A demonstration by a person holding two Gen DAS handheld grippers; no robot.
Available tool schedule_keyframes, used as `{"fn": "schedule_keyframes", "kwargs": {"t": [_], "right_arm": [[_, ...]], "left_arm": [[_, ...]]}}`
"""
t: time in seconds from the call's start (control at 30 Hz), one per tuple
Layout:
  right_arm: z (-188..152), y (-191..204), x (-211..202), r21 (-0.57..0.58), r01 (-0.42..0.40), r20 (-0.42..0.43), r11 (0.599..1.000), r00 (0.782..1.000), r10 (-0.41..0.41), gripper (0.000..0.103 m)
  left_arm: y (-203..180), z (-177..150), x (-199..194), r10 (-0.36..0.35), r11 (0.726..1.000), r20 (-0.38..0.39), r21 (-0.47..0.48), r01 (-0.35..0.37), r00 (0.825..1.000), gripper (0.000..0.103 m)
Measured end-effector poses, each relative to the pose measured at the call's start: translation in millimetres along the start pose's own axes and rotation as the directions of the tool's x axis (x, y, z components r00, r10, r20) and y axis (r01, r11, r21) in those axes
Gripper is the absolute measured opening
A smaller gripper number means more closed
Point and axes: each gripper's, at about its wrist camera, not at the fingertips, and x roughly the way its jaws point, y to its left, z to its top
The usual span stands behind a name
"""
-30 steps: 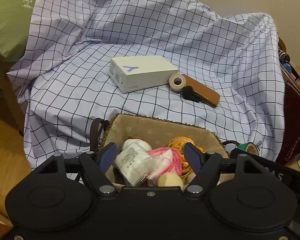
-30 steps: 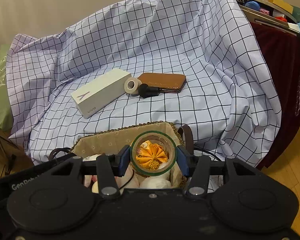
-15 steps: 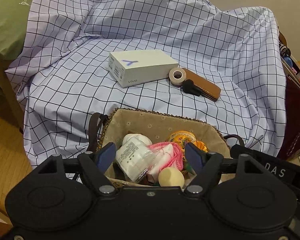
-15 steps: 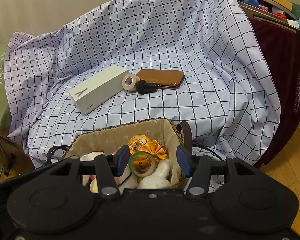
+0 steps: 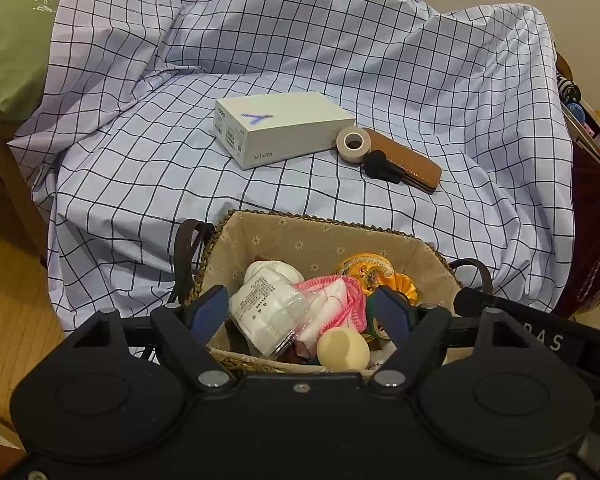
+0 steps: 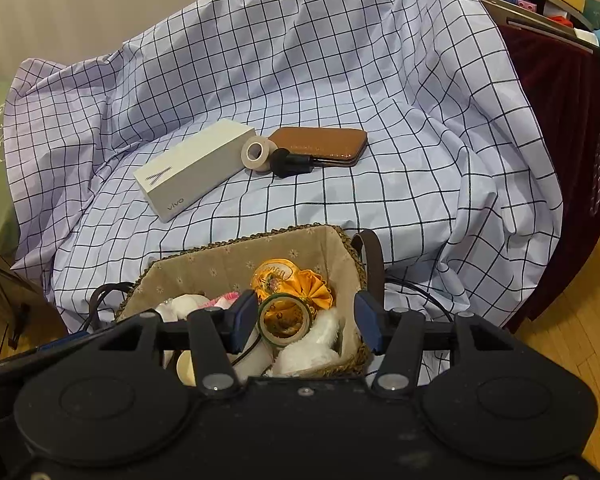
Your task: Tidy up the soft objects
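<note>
Okay, left gripper (image 5: 300, 300): jaws have just been opening and stand wide. The white pack (image 5: 264, 312) and pink pouch (image 5: 336, 304) show between them, but the pads press on neither, so it holds nothing. Right gripper (image 6: 306, 314): jaws stand apart and hold nothing. The green tape ring (image 6: 285, 320) lies loose just beside the 9 o'clock pad, with a clear gap to the 3 o'clock pad.

Both grippers hang over the near edge of the basket (image 5: 300, 240), pitched down at a slant, side by side. The right one's black body pokes in at 3 o'clock of the left view.

Soft things are already in the basket: pack and pink pouch at its 9 o'clock side, beige sponge egg (image 5: 343, 350) at 6, orange pouch (image 6: 316, 288) at 1, white plush (image 6: 312, 344) at 5.

I read the step as letting go and clearing out. To do it well, I'd lift each gripper straight up before swinging away, so the pads don't drag the ring or the pack's wrapper back out, and I'd keep clear of the basket's brown handles.

Beyond the basket, at its 12 o'clock on the checked cloth (image 5: 140, 200): white box (image 5: 280, 128), with a beige roll (image 5: 354, 145) touching its 3 o'clock end, then a brown case (image 5: 408, 162). None of these looks soft, so I'd leave them.
</note>
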Motion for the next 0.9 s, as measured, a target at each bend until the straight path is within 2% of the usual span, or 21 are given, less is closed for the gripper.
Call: {"fn": "schedule_keyframes", "kwargs": {"t": [0.6, 0.73, 0.77, 0.87, 0.9], "right_arm": [[-1, -2, 6, -0.004, 0.004, -0.02, 1.0, 1.0, -0.004, 0.055], [2, -4, 7, 0.001, 0.013, -0.015, 1.0, 1.0, -0.013, 0.055], [3, -5, 8, 0.002, 0.016, -0.012, 1.0, 1.0, -0.016, 0.055], [9, -6, 11, 0.009, 0.024, -0.009, 1.0, 1.0, -0.024, 0.056], [11, -6, 12, 0.011, 0.027, -0.008, 1.0, 1.0, -0.027, 0.056]], "left_arm": [[5, 2, 3, 0.048, 0.999, 0.008, 0.0, -0.048, 0.999, 0.081], [5, 6, 2, 0.077, 0.997, 0.036, 0.021, -0.078, 0.996, 0.083], [5, 8, 2, 0.087, 0.996, 0.05, 0.028, -0.088, 0.995, 0.084], [1, 12, 1, 0.126, 0.988, 0.099, 0.072, -0.134, 0.987, 0.097], [-1, 14, 2, 0.142, 0.984, 0.116, 0.092, -0.153, 0.983, 0.097]]}}
